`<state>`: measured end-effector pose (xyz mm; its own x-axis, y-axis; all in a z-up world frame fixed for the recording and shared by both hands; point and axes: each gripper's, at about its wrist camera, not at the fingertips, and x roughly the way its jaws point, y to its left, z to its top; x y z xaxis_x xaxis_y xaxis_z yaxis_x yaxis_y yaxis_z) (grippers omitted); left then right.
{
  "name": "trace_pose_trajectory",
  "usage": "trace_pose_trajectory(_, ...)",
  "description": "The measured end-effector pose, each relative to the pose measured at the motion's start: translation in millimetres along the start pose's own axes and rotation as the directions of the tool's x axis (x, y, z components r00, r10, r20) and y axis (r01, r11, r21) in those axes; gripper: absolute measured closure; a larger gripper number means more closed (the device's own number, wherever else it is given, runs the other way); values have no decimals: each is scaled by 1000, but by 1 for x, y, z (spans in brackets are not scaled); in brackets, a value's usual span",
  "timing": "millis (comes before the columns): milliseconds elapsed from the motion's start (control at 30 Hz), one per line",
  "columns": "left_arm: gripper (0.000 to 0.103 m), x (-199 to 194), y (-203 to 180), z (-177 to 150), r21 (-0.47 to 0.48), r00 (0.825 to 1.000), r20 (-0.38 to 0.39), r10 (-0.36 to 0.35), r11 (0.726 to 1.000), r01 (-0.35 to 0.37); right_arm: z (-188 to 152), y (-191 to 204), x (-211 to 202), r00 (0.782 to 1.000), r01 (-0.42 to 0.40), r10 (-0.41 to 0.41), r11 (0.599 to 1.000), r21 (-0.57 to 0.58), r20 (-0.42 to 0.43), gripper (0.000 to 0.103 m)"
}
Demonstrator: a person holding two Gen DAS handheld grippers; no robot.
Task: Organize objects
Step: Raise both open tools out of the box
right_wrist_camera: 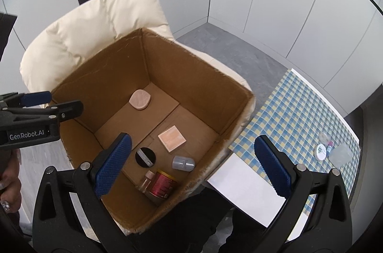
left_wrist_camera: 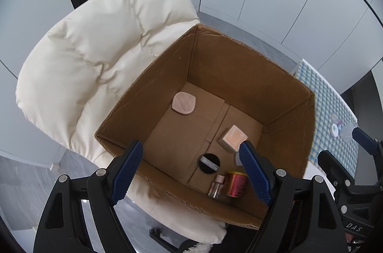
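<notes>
An open cardboard box (left_wrist_camera: 239,54) (right_wrist_camera: 182,63) stands on a cream padded chair. Inside lie a pink rounded compact (left_wrist_camera: 183,103) (right_wrist_camera: 140,99), a peach square case (left_wrist_camera: 233,138) (right_wrist_camera: 171,137), a black round disc (left_wrist_camera: 209,163) (right_wrist_camera: 145,156), a small glass bottle (left_wrist_camera: 216,186) (right_wrist_camera: 146,181), a red tin (left_wrist_camera: 235,183) (right_wrist_camera: 162,184) and a grey capsule-shaped container (right_wrist_camera: 183,163). My left gripper (left_wrist_camera: 191,171) hovers open over the box's near side, empty. My right gripper (right_wrist_camera: 191,162) is open and empty above the box's right rim.
The cream chair (left_wrist_camera: 95,66) (right_wrist_camera: 95,23) holds the box. To the right a table with a blue-yellow checked cloth (right_wrist_camera: 299,109) (left_wrist_camera: 332,104) carries a white round lid (right_wrist_camera: 320,152), a small vial and a clear lump. A white sheet (right_wrist_camera: 244,186) lies near it. Grey floor behind.
</notes>
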<state>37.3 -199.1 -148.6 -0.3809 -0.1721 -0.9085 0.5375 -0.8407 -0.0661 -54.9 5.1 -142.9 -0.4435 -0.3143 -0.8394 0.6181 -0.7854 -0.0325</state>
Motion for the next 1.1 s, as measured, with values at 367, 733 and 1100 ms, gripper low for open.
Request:
trace_pose_trajectory(367, 20, -48, -23, -32, 12, 997, 43, -61, 998, 60, -25, -16, -50, 999, 5, -6, 999, 40, 36, 0)
trace_pose_trajectory(733, 20, -82, -28, -78, 17, 998, 44, -45, 999, 44, -64, -18, -93, 999, 3, -5, 998, 60, 44, 0)
trace_pose_trajectory(1100, 20, -96, -28, -117, -4, 999, 10, -42, 999, 43, -101, -20, -124, 999, 15, -18, 998, 63, 47, 0)
